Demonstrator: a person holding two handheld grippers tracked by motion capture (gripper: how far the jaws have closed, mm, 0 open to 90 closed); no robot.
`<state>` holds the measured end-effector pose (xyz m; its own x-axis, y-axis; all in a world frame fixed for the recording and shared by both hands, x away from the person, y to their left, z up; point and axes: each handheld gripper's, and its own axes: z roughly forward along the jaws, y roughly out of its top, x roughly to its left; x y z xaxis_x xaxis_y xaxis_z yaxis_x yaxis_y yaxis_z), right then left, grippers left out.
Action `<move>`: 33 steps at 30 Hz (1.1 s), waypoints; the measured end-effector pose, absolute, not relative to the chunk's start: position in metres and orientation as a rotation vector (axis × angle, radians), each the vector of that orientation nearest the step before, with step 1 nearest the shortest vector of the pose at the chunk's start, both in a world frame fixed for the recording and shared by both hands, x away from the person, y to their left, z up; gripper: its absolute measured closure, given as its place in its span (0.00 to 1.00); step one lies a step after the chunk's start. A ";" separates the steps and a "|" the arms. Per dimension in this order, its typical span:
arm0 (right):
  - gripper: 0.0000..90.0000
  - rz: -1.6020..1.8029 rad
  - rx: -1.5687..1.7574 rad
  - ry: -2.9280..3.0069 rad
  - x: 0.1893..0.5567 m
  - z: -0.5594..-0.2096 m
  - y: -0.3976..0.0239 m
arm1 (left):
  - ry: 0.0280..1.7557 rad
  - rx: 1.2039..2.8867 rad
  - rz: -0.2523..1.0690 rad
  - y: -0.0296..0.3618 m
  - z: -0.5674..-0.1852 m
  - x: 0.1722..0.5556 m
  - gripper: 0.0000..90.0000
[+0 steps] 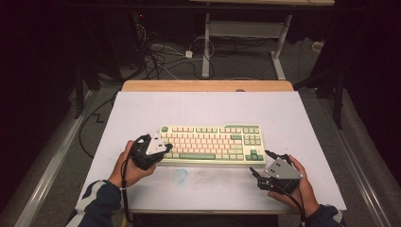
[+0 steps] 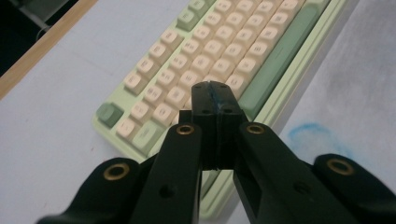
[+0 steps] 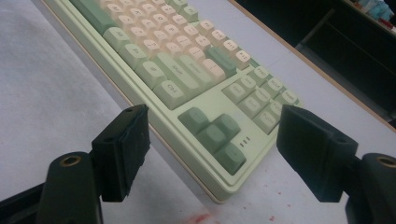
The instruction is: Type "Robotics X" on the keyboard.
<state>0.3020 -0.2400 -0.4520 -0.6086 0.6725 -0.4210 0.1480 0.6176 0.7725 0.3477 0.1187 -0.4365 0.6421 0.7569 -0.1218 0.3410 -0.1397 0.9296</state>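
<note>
A person's left gripper (image 1: 163,145) hangs over the left end of a green and cream keyboard (image 1: 211,144) on a white table (image 1: 208,109); the right gripper (image 1: 261,163) sits just off its right corner

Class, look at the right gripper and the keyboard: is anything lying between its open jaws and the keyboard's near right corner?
Nothing visible does. The right gripper stands open beside the keyboard, and in the right gripper view only bare table lies before the corner with the green arrow keys.
</note>
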 end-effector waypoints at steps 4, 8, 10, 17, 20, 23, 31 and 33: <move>0.30 0.911 0.629 2.124 0.303 -0.454 -0.240 | 0.875 1.771 0.441 0.101 -0.439 0.357 0.97; 0.30 0.902 0.629 2.133 0.304 -0.456 -0.240 | 0.872 1.809 0.428 0.088 -0.445 0.365 0.96; 0.30 0.899 0.624 2.136 0.304 -0.456 -0.240 | 0.877 1.825 0.410 0.084 -0.448 0.367 0.96; 0.30 0.883 0.608 2.150 0.304 -0.457 -0.239 | 0.897 1.875 0.407 0.077 -0.462 0.371 0.95; 0.30 0.879 0.604 2.154 0.304 -0.458 -0.238 | 0.908 1.880 0.405 0.077 -0.465 0.372 0.95; 0.30 0.875 0.601 2.159 0.304 -0.458 -0.238 | 0.912 1.886 0.416 0.076 -0.468 0.373 0.95; 0.30 0.864 0.602 2.161 0.304 -0.459 -0.238 | 0.894 1.861 0.439 0.079 -0.465 0.372 0.93; 0.30 0.869 0.605 2.157 0.304 -0.458 -0.238 | 0.883 1.842 0.464 0.083 -0.461 0.370 0.90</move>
<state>0.3036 -0.2382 -0.4579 -0.6288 0.6366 -0.4464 0.1492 0.6623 0.7342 0.3701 0.0829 -0.4612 0.6599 0.7478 -0.0729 0.3647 -0.2340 0.9013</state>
